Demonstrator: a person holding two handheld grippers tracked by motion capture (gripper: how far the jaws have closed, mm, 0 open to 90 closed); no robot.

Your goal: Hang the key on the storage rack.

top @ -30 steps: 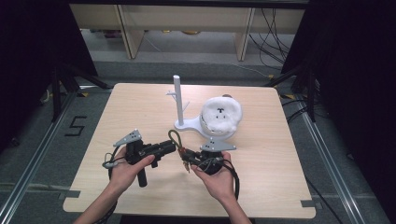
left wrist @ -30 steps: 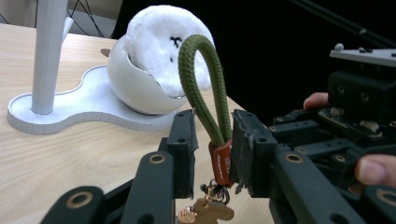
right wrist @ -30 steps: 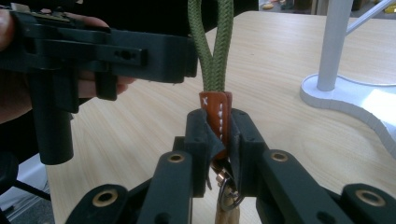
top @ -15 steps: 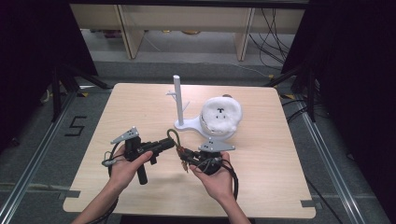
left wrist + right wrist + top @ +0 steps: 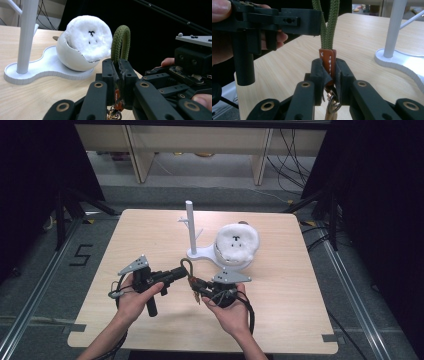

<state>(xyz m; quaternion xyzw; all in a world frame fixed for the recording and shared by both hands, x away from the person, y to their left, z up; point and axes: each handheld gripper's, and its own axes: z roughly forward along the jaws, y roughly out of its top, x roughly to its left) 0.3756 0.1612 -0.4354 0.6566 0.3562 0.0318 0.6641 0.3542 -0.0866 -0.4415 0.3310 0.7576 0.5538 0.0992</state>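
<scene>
Olive cord loop [image 5: 120,42] sits clamped in our left gripper [image 5: 117,75], whose fingers just closed. Our right gripper [image 5: 329,72] pinches its tan leather tab [image 5: 327,62], marked "X".

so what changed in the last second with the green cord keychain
The left hand-held gripper has just been closing its jaws and is now shut on the green cord loop. The right hand-held gripper stays clamped on the brown leather tab below it. Neither hand shifted, and the white stand and the fluffy white toy in its bowl sit as before.
</scene>
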